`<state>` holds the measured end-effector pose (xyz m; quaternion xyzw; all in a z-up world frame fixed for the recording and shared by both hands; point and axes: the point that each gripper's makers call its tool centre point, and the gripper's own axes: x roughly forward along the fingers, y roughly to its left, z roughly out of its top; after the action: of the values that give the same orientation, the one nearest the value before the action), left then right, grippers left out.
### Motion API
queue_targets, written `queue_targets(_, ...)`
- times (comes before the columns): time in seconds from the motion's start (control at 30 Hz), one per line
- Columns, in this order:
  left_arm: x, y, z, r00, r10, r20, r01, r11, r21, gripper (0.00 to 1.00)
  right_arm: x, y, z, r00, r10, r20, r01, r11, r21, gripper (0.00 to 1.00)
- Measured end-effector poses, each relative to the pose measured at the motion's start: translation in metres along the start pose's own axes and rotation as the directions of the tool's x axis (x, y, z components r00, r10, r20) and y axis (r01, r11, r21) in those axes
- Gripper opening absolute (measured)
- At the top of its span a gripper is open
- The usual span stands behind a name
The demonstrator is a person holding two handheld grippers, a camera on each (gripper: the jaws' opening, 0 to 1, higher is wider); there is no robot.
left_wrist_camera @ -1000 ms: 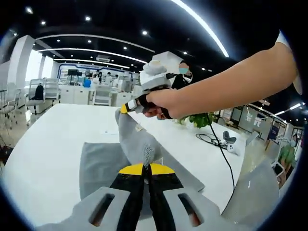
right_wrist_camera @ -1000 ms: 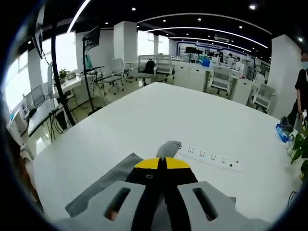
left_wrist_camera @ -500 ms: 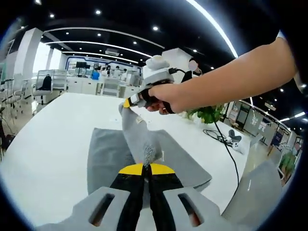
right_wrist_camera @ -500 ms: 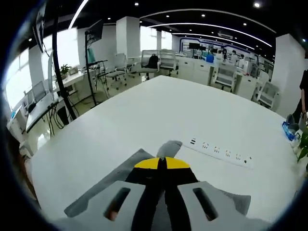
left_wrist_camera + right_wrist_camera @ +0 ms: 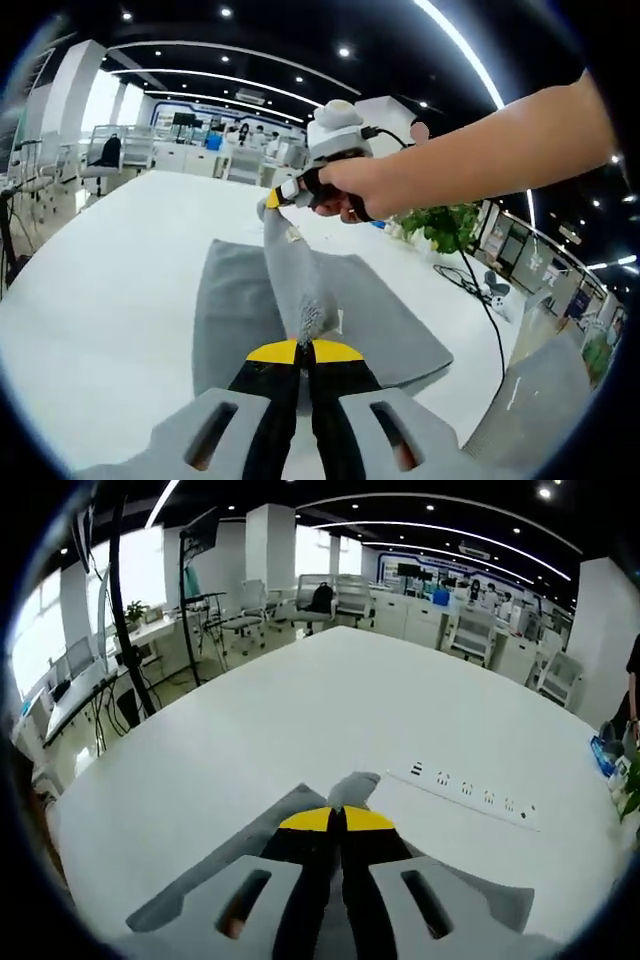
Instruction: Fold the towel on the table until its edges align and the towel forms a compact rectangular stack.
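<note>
L gripper [image 5: 304,350]: yellow-tipped black jaws pressed together, pinching a corner of the grey terry-cloth towel [image 5: 240,300]; a nub of fabric sticks up just past the tips. From that pinch a raised ridge of towel runs away and up to the R gripper [image 5: 272,198], seen in the left gripper view entering from the right, held in a person's bare hand [image 5: 345,190] w/ the forearm stretching off to the upper right. Its yellow tip also grips the towel, at the far end of the ridge, w/ a small white label just beside it. Rest of the towel lies flat on the white table [image 5: 100,270] below, spread to both sides of the lifted strip.

In the right gripper view, the R gripper [image 5: 338,818] has jaws closed tight on the towel [image 5: 352,786]; a small grey fold pokes out beyond the tips, more grey cloth lies under and beside the jaws on the table [image 5: 300,700]. A long white power strip [image 5: 470,795] lies flat on the table near, beyond the tips to the right, apart from the towel.

Further out in the left gripper view: a green potted plant [image 5: 445,225] and a black cable [image 5: 475,290] on the table's far right. Office chairs & desks in bkgd.
</note>
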<state>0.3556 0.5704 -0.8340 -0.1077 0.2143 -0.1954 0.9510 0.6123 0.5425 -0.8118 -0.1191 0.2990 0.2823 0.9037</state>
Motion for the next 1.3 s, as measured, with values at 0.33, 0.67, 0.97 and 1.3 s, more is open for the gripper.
queue_targets(0.33,0.001,0.013,-0.019,0.999,0.029,-0.039,-0.03,0.999,-0.024,0.03,0.014,0.012,-0.01,1.0,0.003,-0.022,-0.004,1.0,-0.024,0.0)
queue_targets(0.67,0.003,0.021,-0.036,0.996,0.043,-0.072,-0.047,0.997,-0.056,0.03,0.028,0.022,-0.019,1.0,0.003,-0.03,-0.005,0.999,-0.051,0.0)
queue_targets(0.97,0.007,0.034,-0.058,0.99,0.066,-0.122,-0.074,0.996,-0.057,0.04,0.04,0.034,-0.028,0.999,-0.001,-0.034,-0.002,0.997,-0.079,0.0)
queue_targets(1.3,-0.008,0.042,-0.067,0.986,0.087,-0.14,-0.095,0.994,-0.05,0.06,0.04,0.036,-0.023,1.0,0.01,0.016,-0.009,0.998,-0.055,0.03)
